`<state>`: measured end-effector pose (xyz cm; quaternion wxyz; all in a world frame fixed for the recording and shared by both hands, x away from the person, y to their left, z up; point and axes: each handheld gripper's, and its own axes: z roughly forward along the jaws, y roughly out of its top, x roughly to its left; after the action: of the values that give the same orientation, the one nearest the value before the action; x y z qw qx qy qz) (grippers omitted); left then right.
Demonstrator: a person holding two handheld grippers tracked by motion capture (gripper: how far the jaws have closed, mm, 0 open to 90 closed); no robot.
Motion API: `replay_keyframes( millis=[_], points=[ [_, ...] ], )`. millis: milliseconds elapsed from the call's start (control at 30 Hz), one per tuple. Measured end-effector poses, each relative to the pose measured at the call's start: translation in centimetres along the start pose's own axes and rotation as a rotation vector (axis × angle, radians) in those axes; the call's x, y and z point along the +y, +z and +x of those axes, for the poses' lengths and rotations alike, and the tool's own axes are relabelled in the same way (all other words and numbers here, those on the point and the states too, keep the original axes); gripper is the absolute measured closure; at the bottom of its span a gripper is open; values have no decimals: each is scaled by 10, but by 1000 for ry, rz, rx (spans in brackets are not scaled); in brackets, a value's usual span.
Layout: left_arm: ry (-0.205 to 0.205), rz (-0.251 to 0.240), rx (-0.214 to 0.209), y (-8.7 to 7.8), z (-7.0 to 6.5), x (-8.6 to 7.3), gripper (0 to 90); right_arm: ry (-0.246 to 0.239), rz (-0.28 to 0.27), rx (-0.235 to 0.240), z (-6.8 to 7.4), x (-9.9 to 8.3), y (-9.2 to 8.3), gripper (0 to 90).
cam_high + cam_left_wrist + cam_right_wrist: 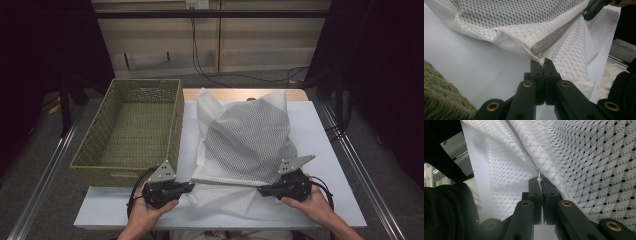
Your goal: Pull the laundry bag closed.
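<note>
The left tool (pixel 186 187) is clamped on one end of the zipper edge (pixel 225 182) of a white mesh bag (pixel 247 140); the right tool (pixel 263 189) pinches the other end, the edge stretched between them. The bag lies mid-counter (pixel 327 150), reaching its near edge, beside a woven basket (pixel 95 150) at the left edge.

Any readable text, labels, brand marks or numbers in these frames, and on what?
None can be read.
The white mesh bag carries a dotted weave and a zipper, no print or tag.
The woven basket has no label.
The black tool bodies and the grey plates bear no markings.
The pale fitting on the far wall is too small to tell.
</note>
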<state>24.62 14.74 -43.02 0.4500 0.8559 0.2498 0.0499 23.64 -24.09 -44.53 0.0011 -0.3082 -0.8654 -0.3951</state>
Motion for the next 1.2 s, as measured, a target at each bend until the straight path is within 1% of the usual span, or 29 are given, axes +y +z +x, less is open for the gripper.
replay_keyframes(
  millis=[100, 133, 333, 433, 533, 667, 767, 867, 967, 1033, 1100, 1133, 1167, 1200],
  points=[
    [0, 1, 0, 0, 1, 1, 891, 0, -5, 2, 1, -1, -1, 879],
    [0, -1, -2, 0, 1, 1, 891, 8, -8, -3, 0, -2, -3, 879],
    [-1, 5, 3, -1, 1, 0, 891, 8, -12, -13, -1, -3, -6, 879],
    [-12, 1, 8, -1, 1, -1, 891, 13, -7, -17, -1, -6, -7, 879],
    [-9, 9, 12, -2, 1, -1, 891, 18, -12, -26, -2, -7, -9, 879],
    [-8, 8, 13, -2, 1, -1, 891, 22, -18, -23, -3, -7, -10, 879],
    [-8, 8, 10, -2, 2, -2, 891, 24, -10, -34, -3, -11, -12, 879],
    [-17, 11, 15, -1, 2, -2, 891, 36, -19, -44, -4, -13, -16, 878],
    [-12, 8, 12, -1, 2, -1, 892, 38, -30, -48, -5, -14, -21, 879],
    [-13, 8, 13, -2, 2, -1, 891, 33, -29, -50, -4, -14, -20, 879],
    [-12, 13, 16, -2, 2, -1, 891, 39, -27, -50, -5, -15, -20, 879],
    [-19, 12, 17, -2, 2, -1, 891, 41, -25, -51, -5, -15, -20, 879],
    [-16, 9, 9, -2, 3, -1, 891, 41, -24, -53, -6, -15, -20, 879],
    [-17, 11, 10, -2, 3, -1, 892, 42, -28, -50, -6, -15, -21, 879]
  ],
)
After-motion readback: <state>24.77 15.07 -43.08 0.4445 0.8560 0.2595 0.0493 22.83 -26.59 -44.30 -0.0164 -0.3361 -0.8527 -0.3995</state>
